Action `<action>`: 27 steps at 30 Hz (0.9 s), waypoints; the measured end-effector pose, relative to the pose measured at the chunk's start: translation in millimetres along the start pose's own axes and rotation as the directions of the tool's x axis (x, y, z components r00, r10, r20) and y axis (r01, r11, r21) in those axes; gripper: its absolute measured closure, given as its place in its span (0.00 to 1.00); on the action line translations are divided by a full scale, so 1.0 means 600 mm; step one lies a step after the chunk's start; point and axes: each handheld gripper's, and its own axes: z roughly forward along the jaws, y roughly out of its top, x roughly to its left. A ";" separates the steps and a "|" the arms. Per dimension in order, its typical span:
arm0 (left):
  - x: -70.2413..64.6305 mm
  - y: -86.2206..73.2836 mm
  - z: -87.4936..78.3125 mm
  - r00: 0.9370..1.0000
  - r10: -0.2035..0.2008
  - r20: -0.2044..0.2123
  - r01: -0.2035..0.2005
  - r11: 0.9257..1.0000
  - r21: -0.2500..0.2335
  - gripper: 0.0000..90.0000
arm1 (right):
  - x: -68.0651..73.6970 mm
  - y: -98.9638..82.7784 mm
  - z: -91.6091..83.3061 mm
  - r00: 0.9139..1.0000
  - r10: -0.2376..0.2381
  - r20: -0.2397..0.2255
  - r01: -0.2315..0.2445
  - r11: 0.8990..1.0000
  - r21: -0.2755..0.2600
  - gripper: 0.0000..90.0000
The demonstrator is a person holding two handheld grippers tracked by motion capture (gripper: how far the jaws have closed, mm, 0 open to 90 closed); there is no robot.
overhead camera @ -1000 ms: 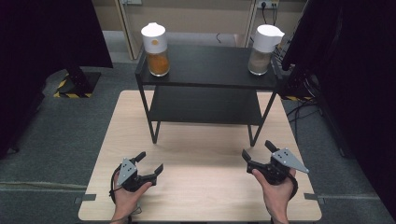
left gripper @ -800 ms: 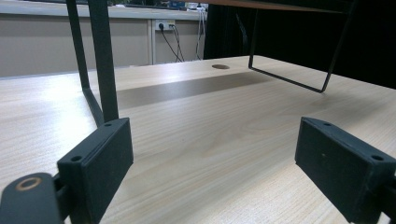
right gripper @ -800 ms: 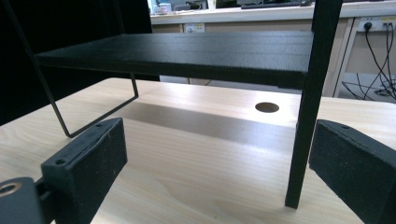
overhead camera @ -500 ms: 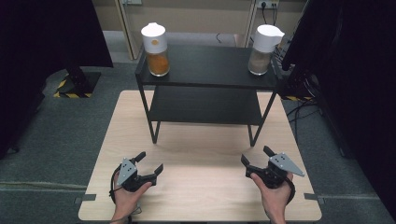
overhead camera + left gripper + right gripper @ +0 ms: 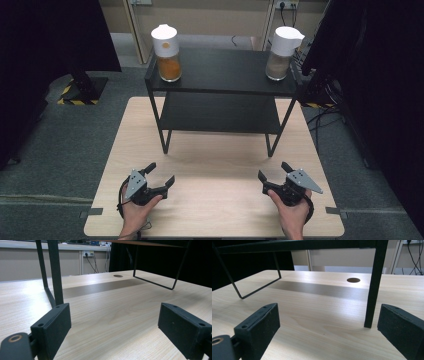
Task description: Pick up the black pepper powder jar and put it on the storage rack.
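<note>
we are holding the left gripper (image 5: 159, 175) low over the near left part of the wooden table (image 5: 220, 210), its jaws spread wide with nothing between them. in the left gripper view the two black pads (image 5: 53, 327) are standing well apart, only bare wood lying in the gap. just ahead of the left pad the front left leg (image 5: 55, 272) of the black shelf rack (image 5: 220, 95) is rising from the table top, and farther ahead, to the right, the rack's thin far foot bar (image 5: 155, 283) is resting on the wood, with a round cable hole (image 5: 118, 276) in the table beyond.

we are holding the right gripper (image 5: 272, 172) at the near right part of the table, level with the left one and well apart from it, released too, jaws wide and empty. in the right gripper view its pads (image 5: 260, 326) are framing bare table; the rack's front right leg (image 5: 374, 282) is standing just ahead of the right pad, the cable hole (image 5: 353, 280) lying farther off.

beyond both grippers the rack is sitting across the far half of the table. on its top shelf, up and ahead of the left gripper, a white-lidded jar with orange contents (image 5: 166, 52) is standing upright at the left end; ahead of the right gripper a white-lidded jar with pale brown contents (image 5: 282, 52) is standing at the right end. the lower shelf (image 5: 220, 114) is lying in shadow.
</note>
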 end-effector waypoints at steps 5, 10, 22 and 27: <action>0.000 0.000 0.000 1.000 0.000 0.000 0.000 1.000 0.000 0.12 | -0.002 -0.009 0.000 1.000 0.001 0.007 -0.001 1.000 0.008 0.05; 0.000 0.000 0.000 1.000 0.001 0.001 -0.001 1.000 0.001 0.12 | -0.002 -0.016 0.002 1.000 -0.004 0.016 0.003 1.000 0.022 0.05; 0.000 0.001 0.000 1.000 0.003 0.002 -0.003 1.000 0.004 0.12 | 0.000 -0.027 0.006 1.000 -0.006 0.028 0.005 0.999 0.046 0.05; 0.000 0.001 0.000 1.000 0.004 0.003 -0.004 1.000 0.004 0.12 | 0.001 -0.030 0.008 1.000 -0.009 0.029 0.007 0.999 0.053 0.05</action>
